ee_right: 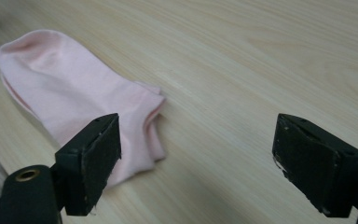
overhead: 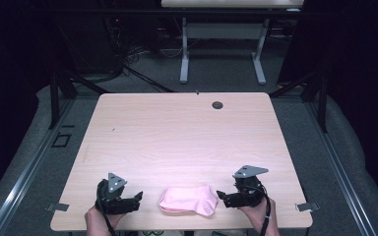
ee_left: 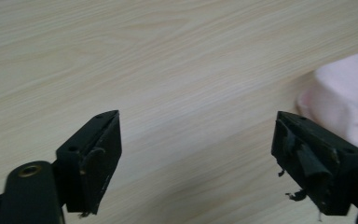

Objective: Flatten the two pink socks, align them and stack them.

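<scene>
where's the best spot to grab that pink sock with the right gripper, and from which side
Probably the open cuff end of the flat pink fabric sock, coming in low from the sock's right side, where the right gripper sits with jaws open. The cuff layers curl up off the light wooden table, giving an edge to pinch.

Both hands come in from the near edge, the left claw [overhead: 137, 198] and the right claw [overhead: 221, 196] held low and level, tips turned inward toward each other, each with its jaws spread wide and nothing between them.
</scene>
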Tool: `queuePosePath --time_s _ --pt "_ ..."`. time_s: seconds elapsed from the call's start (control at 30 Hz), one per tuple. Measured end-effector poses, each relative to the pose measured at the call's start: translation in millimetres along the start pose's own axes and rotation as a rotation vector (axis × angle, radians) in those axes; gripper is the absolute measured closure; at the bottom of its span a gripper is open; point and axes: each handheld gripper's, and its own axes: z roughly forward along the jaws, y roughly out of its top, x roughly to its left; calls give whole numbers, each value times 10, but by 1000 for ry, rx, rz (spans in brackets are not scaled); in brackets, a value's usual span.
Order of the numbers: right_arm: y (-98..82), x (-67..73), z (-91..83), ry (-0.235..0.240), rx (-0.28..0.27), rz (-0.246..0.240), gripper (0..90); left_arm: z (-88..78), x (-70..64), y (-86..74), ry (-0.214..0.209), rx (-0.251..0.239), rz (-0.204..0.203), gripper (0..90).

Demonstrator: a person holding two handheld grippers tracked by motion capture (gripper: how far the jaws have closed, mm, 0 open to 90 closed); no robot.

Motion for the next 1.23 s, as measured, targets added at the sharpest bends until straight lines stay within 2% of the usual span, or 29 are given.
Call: queuePosePath --time_s 0.1,0.27,0.4,0.5,0.63,0.77,0.87,0.93,1.0,1.07,1.23 --pt "-74 -111 -82 -26 -19 33 114 -14 133 -56 28 6 -16 110" --pt "-219 -312 -163 -76 -13 82 48 19 331 -163 66 20 -46 64" --pt "-336 -465 -184 -108 -6 123 29 83 447 -247 86 32 -68 38" --pt "-428 -580 -161 -132 -14 155 22 151 517 -306 101 38 -73 23" --pt "-539 -728 -107 -156 9 190 17 250 593 -370 122 40 -87 5" --pt "-635 -867 -29 -204 19 190 8 345 670 -414 133 34 -93 4" --pt "-702 -970 18 -226 28 198 0 369 723 -416 144 12 -108 3" --pt "-732 -1003 31 -256 0 193 0 388 762 -422 130 2 -114 3" --pt "-743 -1029 38 -270 -1 180 0 411 798 -433 105 -9 -142 2" --pt "-755 -1044 52 -270 -27 180 0 421 820 -426 91 -7 -141 1" --pt "-752 -1068 56 -261 -28 168 0 442 840 -405 74 -4 -129 0"
